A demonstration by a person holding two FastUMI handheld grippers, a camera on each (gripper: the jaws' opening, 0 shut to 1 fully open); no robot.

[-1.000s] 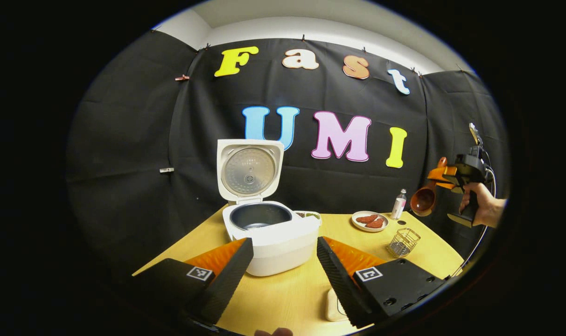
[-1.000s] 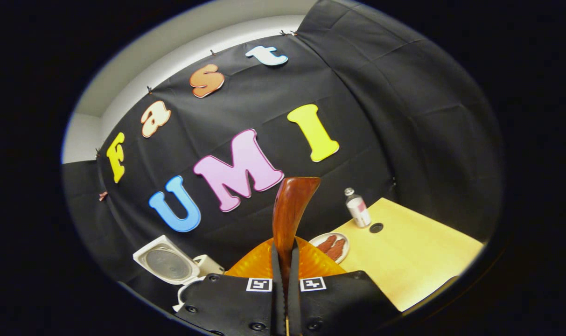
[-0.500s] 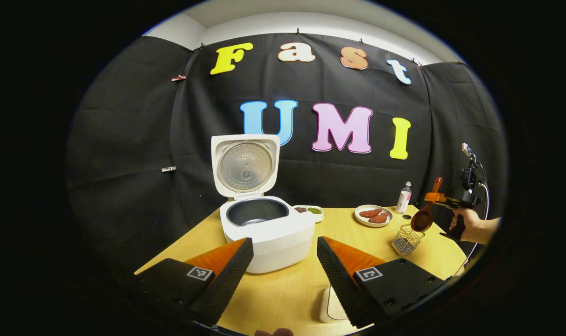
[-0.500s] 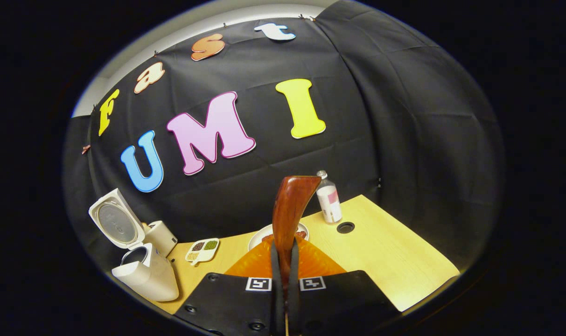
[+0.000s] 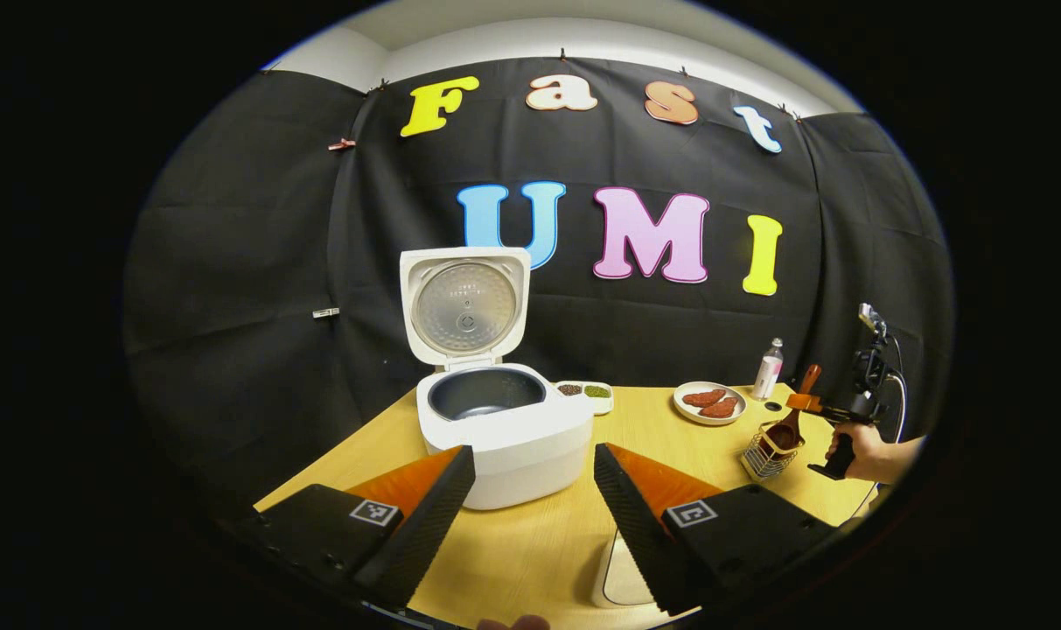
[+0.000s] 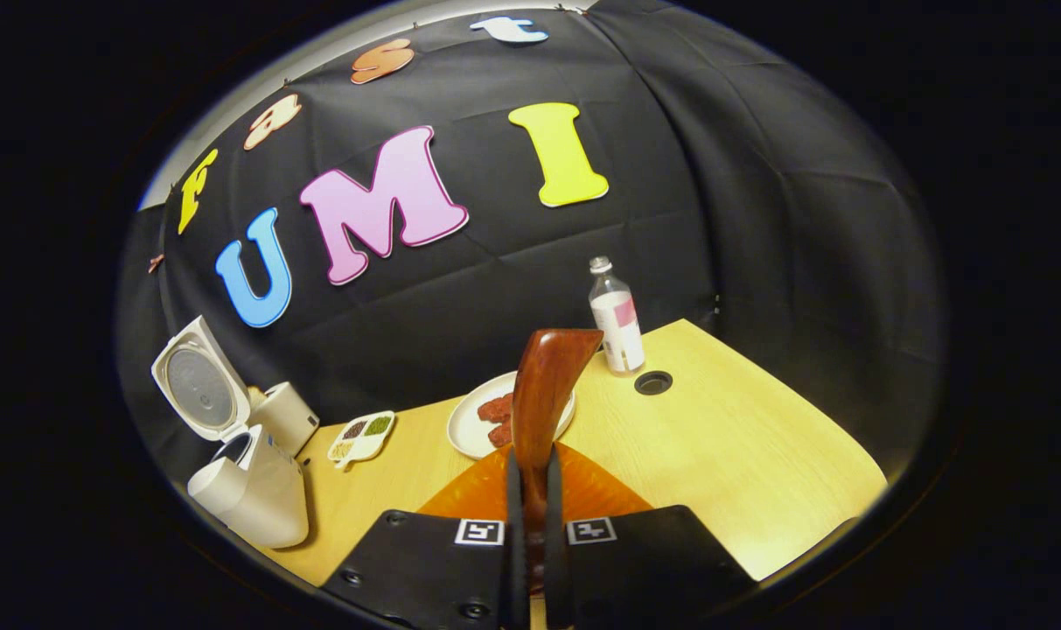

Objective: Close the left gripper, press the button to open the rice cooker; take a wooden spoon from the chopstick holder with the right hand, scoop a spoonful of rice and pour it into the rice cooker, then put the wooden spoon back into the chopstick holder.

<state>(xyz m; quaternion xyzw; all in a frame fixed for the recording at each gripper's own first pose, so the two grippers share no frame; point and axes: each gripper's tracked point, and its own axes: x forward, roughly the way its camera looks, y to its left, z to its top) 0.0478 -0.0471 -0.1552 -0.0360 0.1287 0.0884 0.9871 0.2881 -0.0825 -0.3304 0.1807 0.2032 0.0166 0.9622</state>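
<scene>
We see right hand-held gripper (image 6: 530,525) clamped on spoon (image 6: 543,389) handle, bowl down in holder (image 5: 764,451), left hand-held gripper (image 5: 530,507) spread wide, cooker (image 5: 495,411) lid up on table (image 5: 539,542)

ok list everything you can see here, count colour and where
rice cooker: 1, white, lid up, left part of table
sectioned dish: 1, white, holding small dark and green fillings, right beside cooker
plate: 1, white, reddish-brown pieces on it, back right
bottle: 1, clear with pale label, back edge by a round table hole
chopstick holder: 1, wire, right side
wooden spoon: 1, reddish-brown, bowl down in holder
table: 1, light wood
hand: 1, holding right gripper
left gripper: open, near cooker
right gripper: shut on spoon handle
</scene>
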